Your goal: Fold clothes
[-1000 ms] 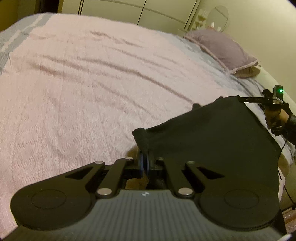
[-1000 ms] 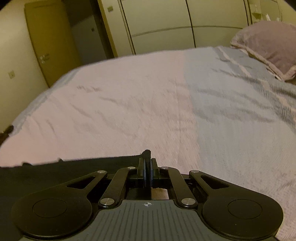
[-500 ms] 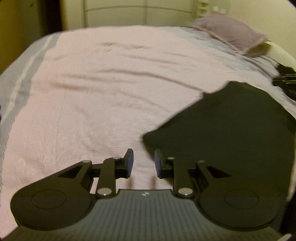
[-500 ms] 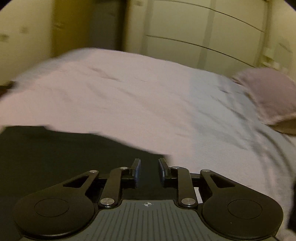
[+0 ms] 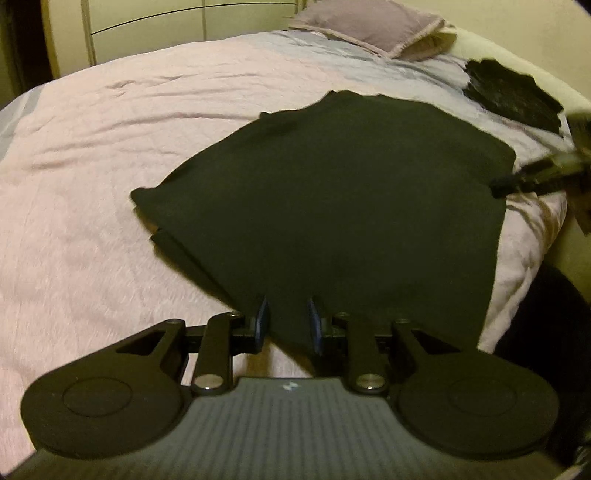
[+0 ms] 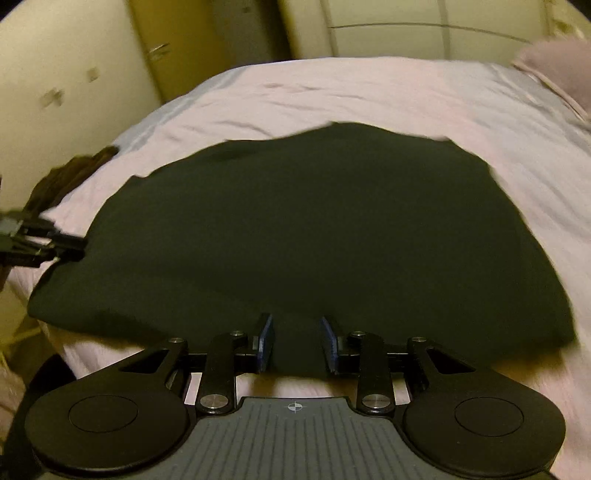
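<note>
Only the left wrist view shows a second dark cloth near the pillow. The black garment lies on the pink bed. The left gripper stands parted; the right gripper is opening, neither pressing the fabric.

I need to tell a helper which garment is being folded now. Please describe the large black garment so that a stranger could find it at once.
On the pink bedspread, near the bed's front edge, lies the large black garment, spread flat. Unlike the smaller crumpled black item toward the pillow, it is smooth and broad.

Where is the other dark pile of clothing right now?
In the left wrist view the dark pile lies at upper right on the bed, beyond the spread black garment and just right of the pillow.
</note>
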{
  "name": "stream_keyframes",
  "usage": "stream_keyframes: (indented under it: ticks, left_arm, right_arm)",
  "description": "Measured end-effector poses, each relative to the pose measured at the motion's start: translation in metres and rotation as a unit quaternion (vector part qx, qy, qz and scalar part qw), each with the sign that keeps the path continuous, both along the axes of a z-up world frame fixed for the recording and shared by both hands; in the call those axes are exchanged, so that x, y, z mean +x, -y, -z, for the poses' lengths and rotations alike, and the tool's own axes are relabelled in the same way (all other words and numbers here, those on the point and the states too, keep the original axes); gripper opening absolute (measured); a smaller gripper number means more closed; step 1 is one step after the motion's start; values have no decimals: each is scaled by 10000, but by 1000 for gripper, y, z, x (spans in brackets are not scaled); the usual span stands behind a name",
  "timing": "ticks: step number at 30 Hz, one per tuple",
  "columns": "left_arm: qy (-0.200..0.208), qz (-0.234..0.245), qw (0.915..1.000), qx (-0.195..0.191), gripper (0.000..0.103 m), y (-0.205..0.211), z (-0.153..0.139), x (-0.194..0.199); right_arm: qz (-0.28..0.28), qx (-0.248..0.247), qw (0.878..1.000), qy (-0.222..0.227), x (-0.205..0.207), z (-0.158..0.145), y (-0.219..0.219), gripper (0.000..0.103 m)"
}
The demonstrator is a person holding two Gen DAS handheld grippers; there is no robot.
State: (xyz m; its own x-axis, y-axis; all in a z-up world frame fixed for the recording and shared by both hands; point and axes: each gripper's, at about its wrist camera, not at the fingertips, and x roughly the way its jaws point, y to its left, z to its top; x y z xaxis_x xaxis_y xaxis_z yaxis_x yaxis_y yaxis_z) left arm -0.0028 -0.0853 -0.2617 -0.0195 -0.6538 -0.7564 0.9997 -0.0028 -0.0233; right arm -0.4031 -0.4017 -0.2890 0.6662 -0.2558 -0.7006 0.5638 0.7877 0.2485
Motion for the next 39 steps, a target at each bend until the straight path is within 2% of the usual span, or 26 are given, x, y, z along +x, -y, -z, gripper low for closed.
stream_keyframes:
  ticks: [3,5,8,11,14,17,21,23,24,25,26,27,28,30,32,34,35,36,38,39]
  left_arm:
    - [3,-180,9998,-79,20,-12,-8,4]
    - [2,-221,9994,-283,20,-22,-17,6]
    - [-255,-219,9978,-578,21,-36,-28,4]
    - [-453,-102,9971,-603,21,-40,-24,-7]
    - [-208,97,9992,-312,23,-39,-5,-24]
    - [105,190,9998,-29,25,-43,12,-28]
    - [99,153,9998,-110,26,-61,5,-16]
    - [352,170,9991,-183,26,-69,-1,-12]
    - [483,180,9984,-218,26,-74,-4,-9]
    - [613,189,9976,-254,28,-78,-7,-7]
    - [718,197,9969,-271,34,-79,-8,-5]
    - [847,240,9958,-261,37,-81,-9,-3]
    - [979,286,9945,-250,42,-82,-10,-2]
    - [1296,427,9904,-221,45,-84,-11,-3]
    - [1758,665,9820,-198,54,-85,-9,-8]
    - [2326,897,9682,-237,60,-87,-4,-14]
    - [2661,1006,9582,-297,66,-87,0,-18]
    - [2947,1153,9479,-364,67,-87,4,-22]
    - [3341,1476,9298,-457,68,-86,12,-27]
    - [3531,1637,9198,-502,68,-85,16,-29]
  right_arm:
    - [396,-12,9992,40,-16,-7,-12,32]
    - [385,-174,9986,319,-14,-21,-30,32]
    - [-113,-266,9962,827,7,-33,-63,33]
    - [-644,-316,9923,1005,41,-30,-92,33]
    - [-968,-360,9908,880,75,-19,-111,34]
    - [-1120,-411,9919,428,100,-3,-120,36]
    - [-1076,-481,9929,175,99,-2,-124,36]
    - [-1229,-859,9886,114,95,-10,-134,37]
    - [-1346,-1103,9847,89,94,-14,-142,44]
    - [-1509,-1355,9792,64,98,-16,-151,58]
    - [-1721,-1634,9714,46,100,-17,-163,65]
    - [-1950,-1914,9620,25,103,-17,-176,70]
    - [-2233,-2205,9495,-27,110,-15,-189,70]
    - [-2806,-2827,9168,-277,127,-4,-218,70]
    - [-3282,-3450,8771,-633,143,13,-241,70]
    - [-3620,-4038,8356,-881,157,30,-259,70]
    - [-3678,-4257,8216,-921,162,37,-263,70]
    - [-3718,-4431,8100,-966,167,43,-266,64]
    - [-3703,-4537,8031,-1094,179,51,-264,46]
    - [-3694,-4542,8029,-1123,184,54,-262,32]
